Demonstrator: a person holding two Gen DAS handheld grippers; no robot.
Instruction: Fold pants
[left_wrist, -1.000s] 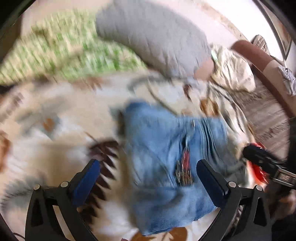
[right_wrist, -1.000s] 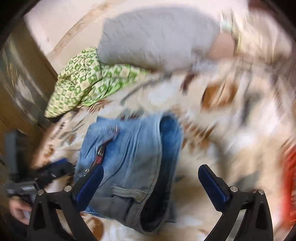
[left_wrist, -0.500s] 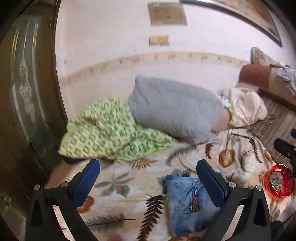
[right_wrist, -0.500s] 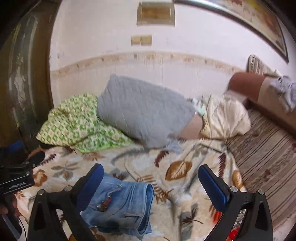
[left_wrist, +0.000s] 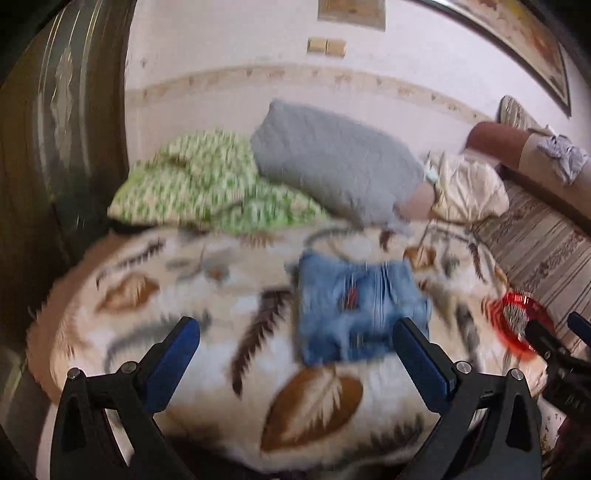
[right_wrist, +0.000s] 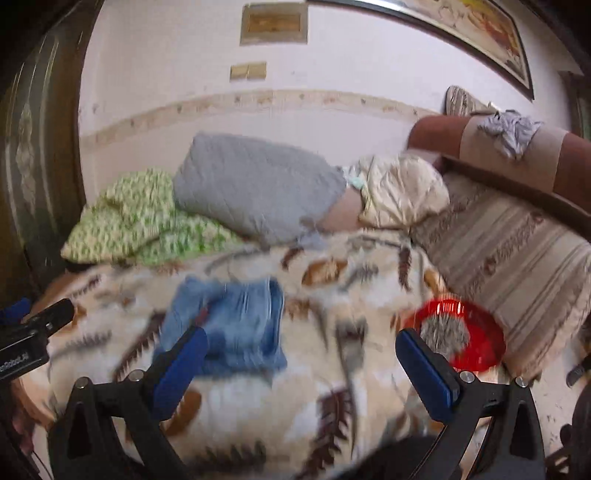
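While both frames blur, we see the folded pants (left_wrist: 354, 310) lying mid-bed on the leaf blanket (left_wrist: 192, 295); left tool (left_wrist: 295, 350) and right tool (right_wrist: 299, 354) hang released, empty, above the bed's near edge.

This was a room in a home, used for living or sleeping. A soft blanket (right_wrist: 369, 373) with a leaf pattern covered the bed or couch, with a grey pillow (right_wrist: 255, 192) and a green checked cloth (right_wrist: 136, 218) against the wall. A striped sofa (right_wrist: 509, 251) stood beside it, and a framed picture (right_wrist: 476, 33) hung above.
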